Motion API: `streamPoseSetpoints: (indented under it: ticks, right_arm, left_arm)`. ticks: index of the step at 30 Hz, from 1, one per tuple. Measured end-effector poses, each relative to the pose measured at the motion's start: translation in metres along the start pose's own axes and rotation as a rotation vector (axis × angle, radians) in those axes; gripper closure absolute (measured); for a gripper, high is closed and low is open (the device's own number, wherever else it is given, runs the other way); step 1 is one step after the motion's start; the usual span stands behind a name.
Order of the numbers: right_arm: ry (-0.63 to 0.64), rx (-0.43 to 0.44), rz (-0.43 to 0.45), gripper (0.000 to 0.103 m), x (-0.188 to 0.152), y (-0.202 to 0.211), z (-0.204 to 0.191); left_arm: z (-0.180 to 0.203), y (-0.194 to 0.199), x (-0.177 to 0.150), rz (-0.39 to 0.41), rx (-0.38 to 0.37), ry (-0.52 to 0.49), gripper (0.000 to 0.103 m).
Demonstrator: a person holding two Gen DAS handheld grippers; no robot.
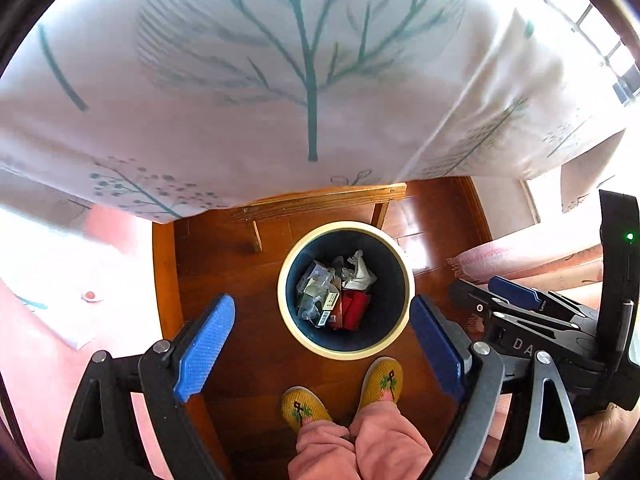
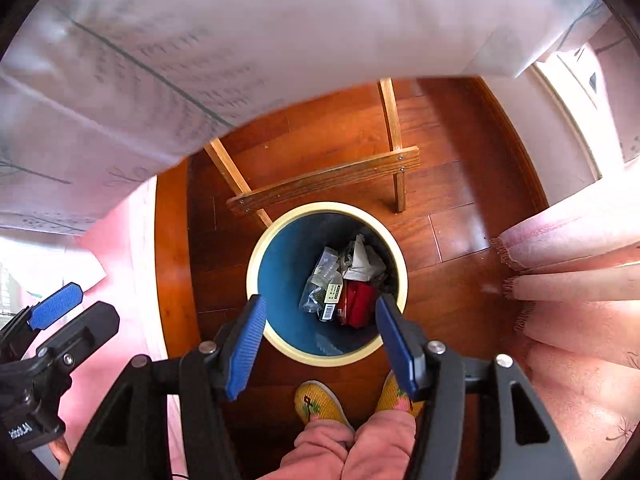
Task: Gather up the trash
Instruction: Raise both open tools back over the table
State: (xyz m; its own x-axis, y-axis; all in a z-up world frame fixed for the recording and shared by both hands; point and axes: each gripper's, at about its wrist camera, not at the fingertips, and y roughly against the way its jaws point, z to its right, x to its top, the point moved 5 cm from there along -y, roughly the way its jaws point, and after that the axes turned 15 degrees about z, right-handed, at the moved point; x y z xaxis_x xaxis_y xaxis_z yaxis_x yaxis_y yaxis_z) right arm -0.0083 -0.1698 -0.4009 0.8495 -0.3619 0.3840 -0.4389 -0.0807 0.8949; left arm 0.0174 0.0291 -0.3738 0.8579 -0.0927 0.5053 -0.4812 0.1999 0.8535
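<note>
A round trash bin with a cream rim and dark blue inside stands on the wooden floor; in the right wrist view it is in the middle. Inside lies trash: crumpled white paper, clear plastic wrappers, a red packet and a barcoded box, also in the right wrist view. My left gripper is open and empty, high above the bin. My right gripper is open and empty, also above the bin. The right gripper shows at the right of the left wrist view; the left gripper shows at the left of the right wrist view.
A table with a white tree-print cloth hangs over the far side. A wooden table-leg frame stands just behind the bin. The person's yellow slippers and pink trousers are below. A pink fringed cloth is at the right.
</note>
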Motion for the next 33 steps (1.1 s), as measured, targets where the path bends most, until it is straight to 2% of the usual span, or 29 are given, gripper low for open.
streamPoseSetpoints:
  ticks: [4,11,16,19,25,27,33]
  right_arm:
    - [0.011,0.0,0.037,0.043,0.02,0.063,-0.016]
    - [0.044,0.017,0.159,0.043,0.065,0.17,-0.046]
    - [0.094,0.021,0.278,0.043,0.094,0.24,-0.071]
    - [0.134,-0.016,0.353,0.043,0.111,0.273,-0.081]
    - [0.14,-0.035,0.473,0.043,0.146,0.313,-0.089]
    - [0.15,-0.044,0.5,0.043,0.159,0.32,-0.091]
    - [0.161,-0.045,0.561,0.043,0.197,0.327,-0.09]
  left_arm:
    - [-0.003,0.058,0.025,0.048,-0.008,0.005,0.015]
    - [-0.004,0.154,0.079,0.158,-0.02,-0.018,0.014]
    - [-0.005,0.212,0.121,0.255,-0.04,-0.044,0.011]
    - [-0.003,0.241,0.144,0.319,-0.055,-0.081,0.01]
    - [0.008,0.283,0.183,0.427,-0.061,-0.126,0.008]
    - [0.009,0.29,0.194,0.445,-0.062,-0.136,0.002]
    - [0.006,0.3,0.228,0.501,-0.015,-0.18,0.001]
